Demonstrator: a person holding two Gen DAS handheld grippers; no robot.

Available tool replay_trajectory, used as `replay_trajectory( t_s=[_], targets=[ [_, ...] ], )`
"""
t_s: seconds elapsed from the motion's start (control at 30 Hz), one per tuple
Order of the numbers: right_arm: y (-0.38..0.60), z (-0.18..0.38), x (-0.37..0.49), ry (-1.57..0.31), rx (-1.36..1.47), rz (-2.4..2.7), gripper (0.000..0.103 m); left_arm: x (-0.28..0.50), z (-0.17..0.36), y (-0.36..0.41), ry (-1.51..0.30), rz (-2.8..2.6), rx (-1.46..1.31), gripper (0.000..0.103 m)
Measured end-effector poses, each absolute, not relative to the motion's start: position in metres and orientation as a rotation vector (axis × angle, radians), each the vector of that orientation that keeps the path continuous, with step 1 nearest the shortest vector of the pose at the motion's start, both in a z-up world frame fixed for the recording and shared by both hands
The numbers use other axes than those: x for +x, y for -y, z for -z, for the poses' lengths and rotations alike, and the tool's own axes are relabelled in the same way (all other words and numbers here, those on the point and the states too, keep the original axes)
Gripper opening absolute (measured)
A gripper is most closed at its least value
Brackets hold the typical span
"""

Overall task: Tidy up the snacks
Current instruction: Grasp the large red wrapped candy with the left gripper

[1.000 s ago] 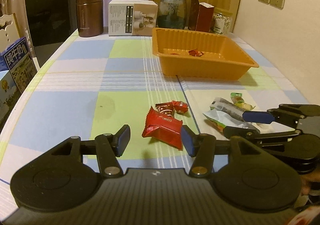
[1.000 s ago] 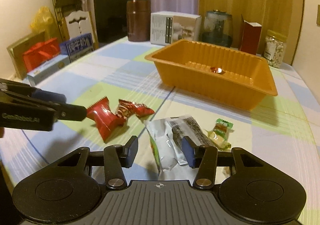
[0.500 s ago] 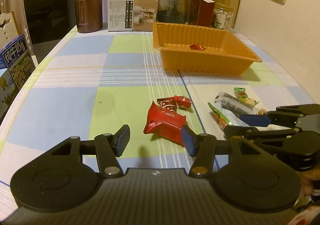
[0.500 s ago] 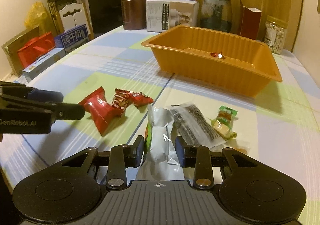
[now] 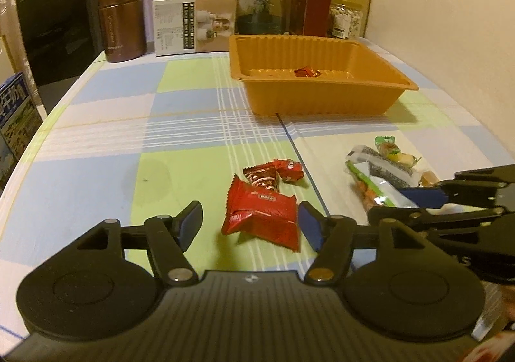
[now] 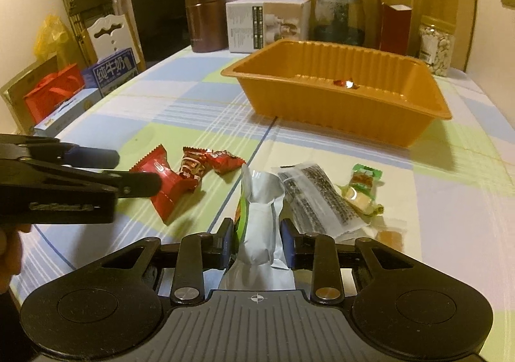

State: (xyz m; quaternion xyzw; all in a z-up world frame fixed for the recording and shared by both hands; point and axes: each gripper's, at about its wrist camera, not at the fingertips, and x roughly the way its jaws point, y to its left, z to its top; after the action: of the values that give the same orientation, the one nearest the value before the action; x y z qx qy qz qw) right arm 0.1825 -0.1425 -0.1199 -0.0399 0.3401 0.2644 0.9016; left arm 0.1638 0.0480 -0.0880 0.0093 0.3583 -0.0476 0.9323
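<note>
The right gripper point(image 6: 256, 241) is closing, its pads pinching a silver packet point(image 6: 257, 217) low over the bench point(image 6: 180, 107). The left gripper point(image 5: 249, 227) is opening around a red packet point(image 5: 260, 217) lying there, not gripping it. The orange tray point(image 6: 338, 111) holds one candy point(image 6: 343, 83).

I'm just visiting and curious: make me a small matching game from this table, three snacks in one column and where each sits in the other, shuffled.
Snacks:
1. big red packet
2. silver packet
3. small red candy

Places:
A. inside the orange tray
B. on the cloth, between the open left gripper fingers
C. between the closing right gripper fingers

Pairs: 1-B, 2-C, 3-A
</note>
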Motion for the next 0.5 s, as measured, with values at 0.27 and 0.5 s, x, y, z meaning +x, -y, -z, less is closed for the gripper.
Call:
replay_trajectory(
  t_s=[0.27,0.5],
  targets=[
    [0.147,0.114,0.178,-0.675,-0.072,-0.53,0.032,0.177,0.101,-0.031,-0.747,0.13,0.12,0.065],
    [0.148,0.114,0.178,-0.675,-0.065,-0.531,0.032,0.178,0.11,-0.025,-0.755,0.119,0.173,0.056]
  ],
)
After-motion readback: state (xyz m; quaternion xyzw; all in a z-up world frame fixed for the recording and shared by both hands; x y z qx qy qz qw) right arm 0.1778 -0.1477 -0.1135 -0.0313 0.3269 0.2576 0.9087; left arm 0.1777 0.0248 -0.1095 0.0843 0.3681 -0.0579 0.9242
